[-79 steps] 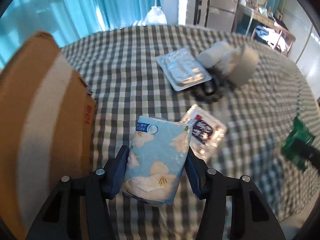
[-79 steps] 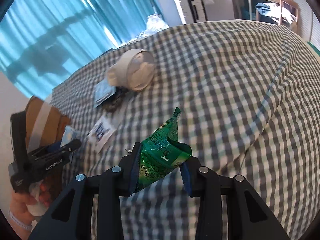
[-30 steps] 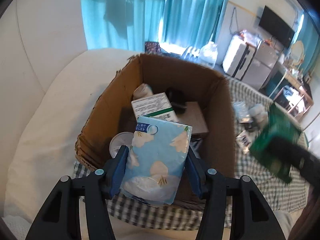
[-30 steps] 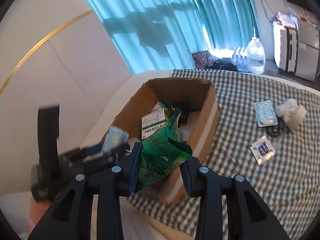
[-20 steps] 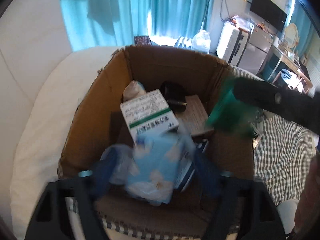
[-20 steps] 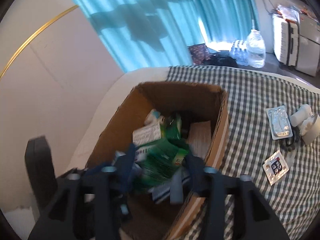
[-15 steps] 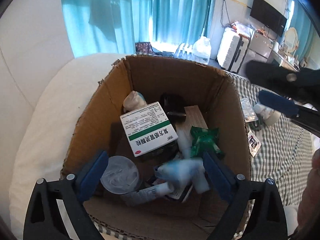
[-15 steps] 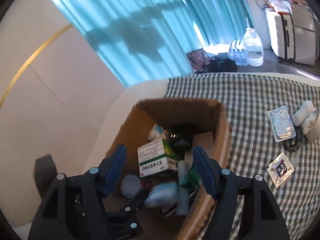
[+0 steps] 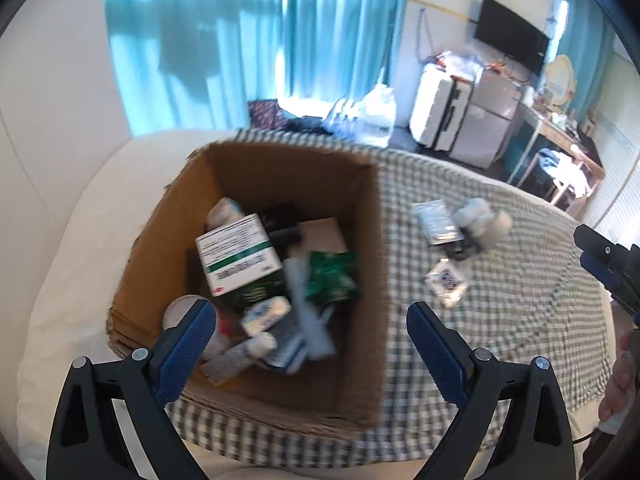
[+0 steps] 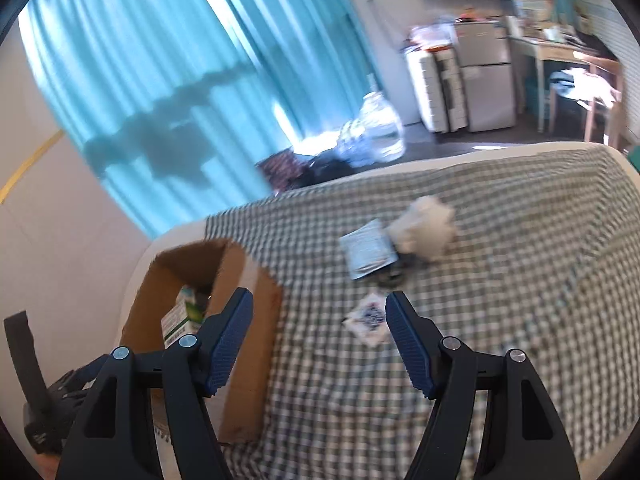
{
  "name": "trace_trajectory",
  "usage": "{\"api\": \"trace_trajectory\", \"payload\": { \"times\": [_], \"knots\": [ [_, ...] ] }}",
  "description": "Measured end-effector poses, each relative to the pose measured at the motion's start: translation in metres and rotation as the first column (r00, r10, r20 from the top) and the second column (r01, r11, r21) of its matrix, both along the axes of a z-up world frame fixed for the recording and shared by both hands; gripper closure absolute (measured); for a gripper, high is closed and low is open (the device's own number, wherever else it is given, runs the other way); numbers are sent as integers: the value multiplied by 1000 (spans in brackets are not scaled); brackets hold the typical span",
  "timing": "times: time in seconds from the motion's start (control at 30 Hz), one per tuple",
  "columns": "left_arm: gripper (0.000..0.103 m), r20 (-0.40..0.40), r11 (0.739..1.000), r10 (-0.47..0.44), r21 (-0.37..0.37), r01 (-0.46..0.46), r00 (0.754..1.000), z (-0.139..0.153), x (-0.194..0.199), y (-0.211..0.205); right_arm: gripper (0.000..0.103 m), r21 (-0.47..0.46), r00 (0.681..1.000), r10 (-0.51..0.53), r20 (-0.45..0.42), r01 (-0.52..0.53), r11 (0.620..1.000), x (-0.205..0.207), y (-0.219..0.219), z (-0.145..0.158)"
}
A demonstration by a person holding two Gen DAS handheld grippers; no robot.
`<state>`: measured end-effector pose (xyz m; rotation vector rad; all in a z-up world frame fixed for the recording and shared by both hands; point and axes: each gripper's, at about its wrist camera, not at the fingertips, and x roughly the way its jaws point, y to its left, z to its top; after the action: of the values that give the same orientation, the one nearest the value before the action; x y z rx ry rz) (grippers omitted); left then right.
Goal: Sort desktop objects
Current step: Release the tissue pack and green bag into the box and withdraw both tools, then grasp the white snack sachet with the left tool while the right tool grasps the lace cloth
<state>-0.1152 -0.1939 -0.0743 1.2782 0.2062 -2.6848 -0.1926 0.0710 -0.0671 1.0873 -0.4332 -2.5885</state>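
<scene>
While left gripper (image 9: pixel 310 328) fingers spread over cardboard box (image 9: pixel 372 280) revealing green packet (image 9: pixel 330 276), right gripper (image 10: pixel 319 320) fingers spread, box contents mostly hidden.

Bright curtain-filtered daylight, motion blur, fisheye-warped edges

No lettering could be read in either view; the white and green box (image 9: pixel 236 256) lying in the cardboard box (image 9: pixel 372 240) carried lines of dark print and a green band, all smeared by blur (a small red mark sat at one corner). The small sachet (image 10: pixel 370 319) on the checked cloth (image 10: pixel 520 280) bore a dark printed patch, equally illegible.
</scene>
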Motion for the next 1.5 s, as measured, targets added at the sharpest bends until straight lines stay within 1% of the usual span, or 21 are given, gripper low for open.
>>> {"api": "trace_trajectory", "payload": {
  "times": [0.13,0.2,0.3,0.43,0.5,0.6,0.67,0.87,0.97,1.03,1.1,1.17,1.27,1.3,1.37,1.43,1.47,1.5],
  "knots": [
    [3,-17,999,-26,23,26,1000,7,7,37,34,-11,999,-46,-29,46,999,18,39,11],
    [3,-7,999,-39,36,39,999,5,8,57,34,-19,998,-59,-39,58,998,27,55,13],
    [3,3,997,-61,37,61,998,1,8,84,34,-11,997,-73,-40,73,997,36,76,11],
    [3,20,996,-88,-17,88,996,-11,-1,123,34,-8,993,-108,-37,108,994,43,98,2],
    [3,52,994,-98,-47,101,994,-23,-9,139,34,5,990,-134,-33,135,991,42,109,-3],
    [3,78,993,-97,-58,102,992,-40,-22,153,34,19,989,-147,-30,148,989,39,117,-13],
    [3,95,991,-108,-67,114,990,-54,-34,162,34,12,989,-147,-10,147,989,34,122,-23],
    [3,155,986,-139,-69,151,978,-101,-82,180,34,13,985,-146,92,146,989,8,133,-72],
    [3,181,983,-153,-77,169,972,-125,-109,182,34,13,975,-162,150,162,987,-7,139,-99],
    [3,207,983,-151,-72,169,967,-142,-127,179,34,13,972,-158,175,158,987,-15,142,-111],
    [3,221,986,-142,-54,157,965,-157,-143,173,34,20,970,-155,184,154,988,-24,143,-119],
    [3,227,988,-150,-4,155,962,-169,-156,169,34,26,970,-150,193,148,989,-33,147,-126],
    [3,222,978,-204,91,188,954,-180,-169,170,34,31,966,-147,211,144,989,-47,147,-138],
    [3,214,974,-218,110,198,952,-183,-172,170,34,34,965,-149,216,145,989,-52,146,-141],
    [3,222,976,-213,101,195,952,-191,-180,172,34,37,964,-137,229,132,991,-56,143,-148],
    [5,264,979,-204,74,191,943,-201,-186,173,34,45,963,-125,240,118,992,-58,139,-154],
    [5,273,977,-210,85,194,939,-204,-188,172,34,47,962,-119,245,110,993,-58,138,-157],
    [8,270,976,-212,99,192,939,-204,-188,170,34,50,961,-111,252,102,994,-57,136,-159]
  ]
}}
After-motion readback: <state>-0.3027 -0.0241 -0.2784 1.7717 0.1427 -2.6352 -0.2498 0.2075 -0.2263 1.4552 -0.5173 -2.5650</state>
